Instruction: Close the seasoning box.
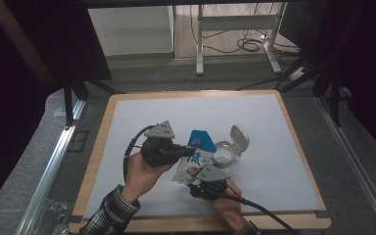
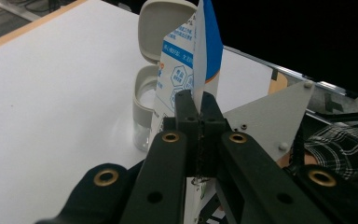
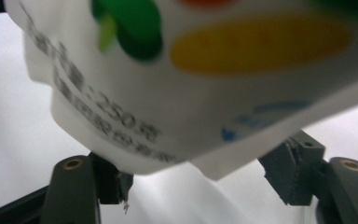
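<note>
A white and blue printed pouch point(image 1: 196, 155) is held up over the white board. My left gripper point(image 1: 188, 151) is shut on its thin side seam; in the left gripper view the jaws point(image 2: 198, 105) pinch that edge of the pouch point(image 2: 182, 60). My right gripper point(image 1: 199, 180) sits just below the pouch's lower end. In the right gripper view its jaws point(image 3: 200, 179) stand apart with the bottom of the pouch point(image 3: 191, 93) between them; the right pad point(image 3: 289, 170) is off the pouch. Behind the pouch stands a small clear jar point(image 1: 223, 155), its flip lid point(image 1: 239, 137) open.
The white board point(image 1: 142, 117) has a wooden rim and a bare stretch on the left and at the back. The jar point(image 2: 144, 102) stands close behind the pouch. A table frame and cables lie on the floor beyond. The right gripper's grey plate point(image 2: 270, 121) is near my left jaws.
</note>
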`<action>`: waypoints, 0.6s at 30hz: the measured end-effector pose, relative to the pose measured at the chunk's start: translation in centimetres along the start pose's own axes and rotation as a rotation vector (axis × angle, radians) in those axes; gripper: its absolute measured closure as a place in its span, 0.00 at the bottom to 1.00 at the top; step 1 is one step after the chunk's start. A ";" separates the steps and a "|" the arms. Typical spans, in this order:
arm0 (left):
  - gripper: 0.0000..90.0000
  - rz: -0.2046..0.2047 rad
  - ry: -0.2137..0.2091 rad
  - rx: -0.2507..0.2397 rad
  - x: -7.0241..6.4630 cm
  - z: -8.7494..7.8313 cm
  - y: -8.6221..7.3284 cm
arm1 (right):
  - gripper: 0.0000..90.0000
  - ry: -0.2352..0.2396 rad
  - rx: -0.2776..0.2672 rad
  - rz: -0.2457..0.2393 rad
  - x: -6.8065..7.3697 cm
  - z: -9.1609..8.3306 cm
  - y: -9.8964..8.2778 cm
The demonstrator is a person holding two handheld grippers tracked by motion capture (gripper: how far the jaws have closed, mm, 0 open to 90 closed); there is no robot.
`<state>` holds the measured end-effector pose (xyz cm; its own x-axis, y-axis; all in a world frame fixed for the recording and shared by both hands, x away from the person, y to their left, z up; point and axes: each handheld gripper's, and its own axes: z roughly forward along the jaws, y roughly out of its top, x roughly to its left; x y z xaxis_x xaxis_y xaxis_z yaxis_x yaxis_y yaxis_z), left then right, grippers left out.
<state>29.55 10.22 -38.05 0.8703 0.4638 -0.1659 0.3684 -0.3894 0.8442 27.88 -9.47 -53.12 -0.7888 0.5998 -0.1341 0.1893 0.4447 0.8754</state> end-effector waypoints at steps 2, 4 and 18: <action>1.00 -0.002 -0.003 -0.002 0.0 0.1 0.0 | 0.44 0.001 -0.017 -0.016 0.1 -0.2 0.1; 1.00 0.001 0.001 -0.001 0.0 0.2 0.1 | 0.46 -0.011 -0.026 -0.027 0.2 -0.2 0.1; 1.00 0.009 0.010 0.006 0.5 1.5 0.3 | 0.53 0.052 -0.004 -0.014 0.3 -0.5 0.1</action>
<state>30.61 9.14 -38.62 0.8704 0.4680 -0.1529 0.3623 -0.3986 0.8425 27.36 -9.56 -52.90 -0.8207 0.5582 -0.1220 0.1757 0.4497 0.8757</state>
